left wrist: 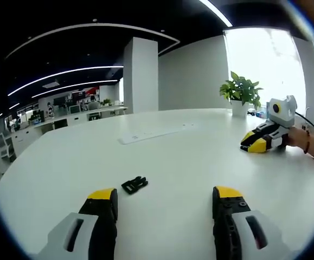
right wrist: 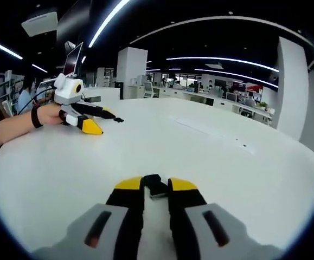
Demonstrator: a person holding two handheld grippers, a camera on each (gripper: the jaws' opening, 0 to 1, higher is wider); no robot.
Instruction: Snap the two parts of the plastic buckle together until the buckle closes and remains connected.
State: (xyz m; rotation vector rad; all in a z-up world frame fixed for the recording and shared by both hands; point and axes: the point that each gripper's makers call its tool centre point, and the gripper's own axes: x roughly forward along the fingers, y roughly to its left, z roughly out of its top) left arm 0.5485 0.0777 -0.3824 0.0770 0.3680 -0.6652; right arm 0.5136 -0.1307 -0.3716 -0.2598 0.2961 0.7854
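Holding one buckle half [right wrist: 155, 186] pinched at its tips, the right gripper [right wrist: 156, 187] readies it for mating; the left gripper [left wrist: 165, 196] hangs wide, the other half [left wrist: 134, 184] on the counter [left wrist: 167, 151] just ahead of its left jaw.

No legible text, label, brand, number or sign appears in either view. The red patches on the far office wall [left wrist: 86, 92], beyond the white table [left wrist: 173, 162], are too blurred to read.
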